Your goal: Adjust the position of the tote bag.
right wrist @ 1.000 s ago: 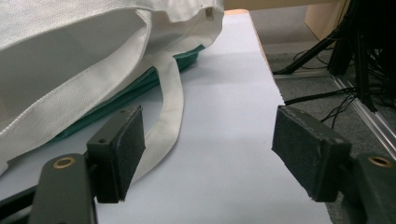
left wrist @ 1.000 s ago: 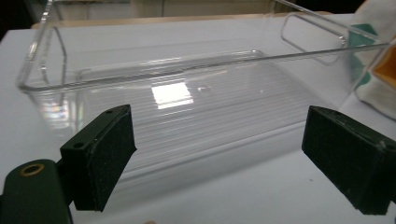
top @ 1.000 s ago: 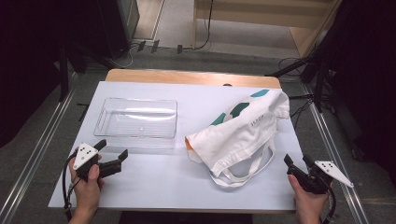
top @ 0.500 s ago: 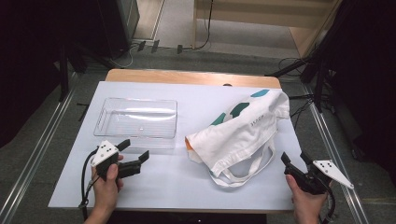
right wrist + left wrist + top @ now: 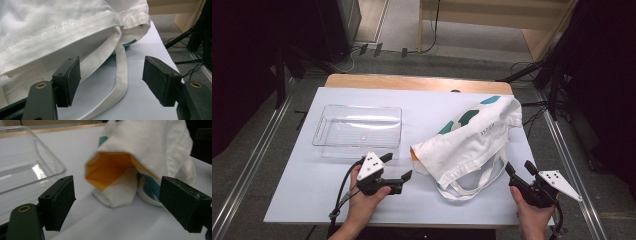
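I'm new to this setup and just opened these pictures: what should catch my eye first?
A crumpled white tote bag with teal marks lies right of centre on the table, its orange-lined mouth facing the open left gripper. A clear plastic tray sits empty to its left, and the open right gripper waits by the bag's handles.

White-topped table (image 5: pixel 302 190) with clear tray (image 5: pixel 357 131) and tote bag (image 5: pixel 472 140)

the left gripper (image 5: pixel 117 205) holds its black jaws wide apart over the white desk (image 5: pixel 82 152), facing the orange-lined mouth of a white cloth bag (image 5: pixel 140 152), with a clear plastic tray (image 5: pixel 27 170) to the left.
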A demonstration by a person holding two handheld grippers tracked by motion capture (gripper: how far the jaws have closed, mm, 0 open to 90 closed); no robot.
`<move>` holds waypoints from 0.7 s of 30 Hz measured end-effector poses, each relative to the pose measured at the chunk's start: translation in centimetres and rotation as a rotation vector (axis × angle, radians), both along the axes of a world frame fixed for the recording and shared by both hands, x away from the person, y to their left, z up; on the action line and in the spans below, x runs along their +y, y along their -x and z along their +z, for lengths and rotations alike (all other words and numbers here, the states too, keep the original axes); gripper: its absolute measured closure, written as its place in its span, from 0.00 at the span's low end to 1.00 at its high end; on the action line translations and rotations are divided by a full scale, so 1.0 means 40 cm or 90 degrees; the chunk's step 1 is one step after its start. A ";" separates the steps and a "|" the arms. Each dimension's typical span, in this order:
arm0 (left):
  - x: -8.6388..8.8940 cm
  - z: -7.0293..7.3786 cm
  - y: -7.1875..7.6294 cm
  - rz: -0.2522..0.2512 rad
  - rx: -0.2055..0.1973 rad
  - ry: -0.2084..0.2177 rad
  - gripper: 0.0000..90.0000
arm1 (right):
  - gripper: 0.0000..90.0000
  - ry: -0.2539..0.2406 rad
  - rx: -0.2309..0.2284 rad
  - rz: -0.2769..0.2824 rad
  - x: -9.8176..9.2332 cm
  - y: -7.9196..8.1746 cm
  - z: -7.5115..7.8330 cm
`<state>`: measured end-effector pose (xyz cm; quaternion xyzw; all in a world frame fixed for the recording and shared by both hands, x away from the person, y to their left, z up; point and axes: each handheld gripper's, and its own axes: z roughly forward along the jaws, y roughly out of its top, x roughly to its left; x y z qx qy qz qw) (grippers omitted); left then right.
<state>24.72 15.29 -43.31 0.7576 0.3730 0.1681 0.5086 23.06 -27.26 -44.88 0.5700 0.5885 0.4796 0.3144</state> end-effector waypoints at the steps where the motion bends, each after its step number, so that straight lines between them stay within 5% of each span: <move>1: -0.040 -0.004 0.004 -0.018 0.007 -0.011 0.15 | 0.35 0.000 0.002 0.002 0.002 0.000 -0.004; 9: -0.160 -0.046 0.006 -0.019 0.020 -0.019 0.11 | 0.36 0.002 0.015 0.000 0.011 -0.003 -0.010; 12: -0.192 -0.051 0.000 -0.011 0.032 -0.035 0.18 | 0.36 0.010 0.017 0.001 0.014 -0.004 -0.013; 15: -0.204 -0.050 -0.003 0.010 0.028 -0.054 0.59 | 0.37 0.009 0.025 0.000 0.018 -0.007 -0.018; 16: -0.202 -0.049 -0.004 0.003 0.027 -0.046 0.59 | 0.37 0.009 0.025 0.000 0.018 -0.007 -0.018; 17: -0.199 -0.048 -0.004 -0.014 0.030 -0.038 0.79 | 0.37 0.012 0.025 0.002 0.019 -0.009 -0.020; 21: -0.182 -0.051 -0.012 -0.030 0.045 -0.033 0.95 | 0.37 0.020 0.026 -0.001 0.019 -0.011 -0.022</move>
